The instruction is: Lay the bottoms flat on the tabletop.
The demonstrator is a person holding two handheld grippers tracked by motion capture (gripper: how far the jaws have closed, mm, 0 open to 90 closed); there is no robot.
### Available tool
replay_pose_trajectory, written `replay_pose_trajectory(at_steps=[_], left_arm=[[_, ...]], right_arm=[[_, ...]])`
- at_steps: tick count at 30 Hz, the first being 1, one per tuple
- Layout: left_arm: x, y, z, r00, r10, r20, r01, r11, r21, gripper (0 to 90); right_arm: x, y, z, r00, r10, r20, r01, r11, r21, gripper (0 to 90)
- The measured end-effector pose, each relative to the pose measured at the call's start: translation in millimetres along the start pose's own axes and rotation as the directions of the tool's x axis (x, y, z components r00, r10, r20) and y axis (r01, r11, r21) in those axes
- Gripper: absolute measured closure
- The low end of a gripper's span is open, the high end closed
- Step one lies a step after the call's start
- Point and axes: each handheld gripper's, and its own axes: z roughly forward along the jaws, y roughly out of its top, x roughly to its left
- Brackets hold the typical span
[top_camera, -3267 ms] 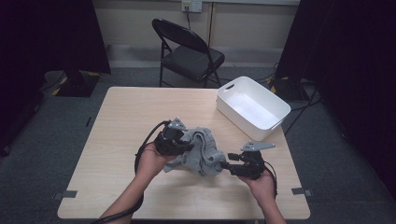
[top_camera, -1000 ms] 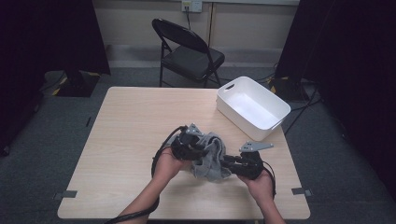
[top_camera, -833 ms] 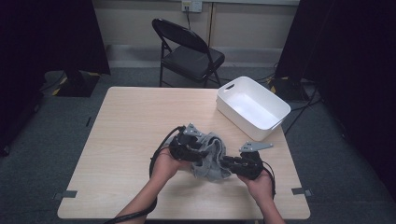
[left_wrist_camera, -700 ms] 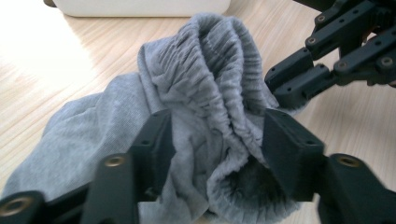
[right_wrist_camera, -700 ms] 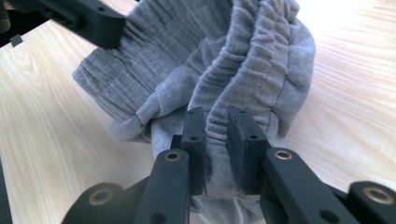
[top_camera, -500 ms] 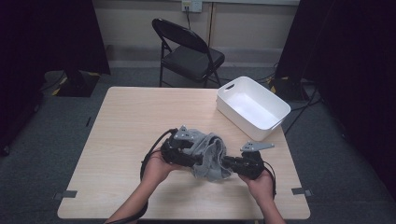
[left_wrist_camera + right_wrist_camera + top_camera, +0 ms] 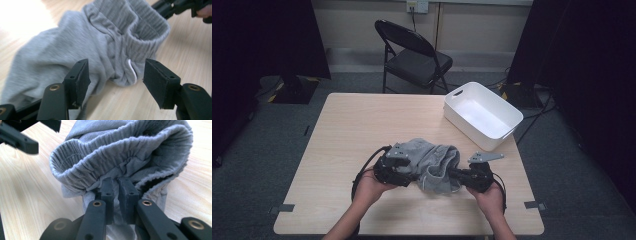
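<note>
Since a second ago, the left hand-held gripper (image 7: 404, 172) has slid out toward the left edge of the grey sweatpants (image 7: 432, 162) and its jaws have come apart, letting go of the cloth. Now those jaws stand clearly open in the left gripper view, with the bunched fabric and a bit of white drawstring (image 7: 132, 71) lying on the desk (image 7: 357, 125) just beyond the pads and nothing pressed between them. The right hand-held gripper (image 7: 457, 174) has just been closing further and is clamped tight on a fold of the sweatpants right below the ribbed elastic waistband (image 7: 120, 173), which curls up in a loop in front of its jaws. The garment lies crumpled on the near middle of the desk, between the two hands. A white plastic bin (image 7: 482, 115) sits at the far right corner, well apart from the cloth, and a black folding chair (image 7: 414, 57) stands beyond the desk.
</note>
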Motion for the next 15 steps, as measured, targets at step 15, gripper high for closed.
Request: replay_pose_trajectory(at_steps=[15], left_arm=[[-20.4,10.7,40.8,0.9956,0.055,0.077,-0.055,0.9984,0.006,46.7]], right_arm=[[2.3,0.9,2.0,0.9999,-0.008,-0.007,0.008,1.0,0.004,81.1]])
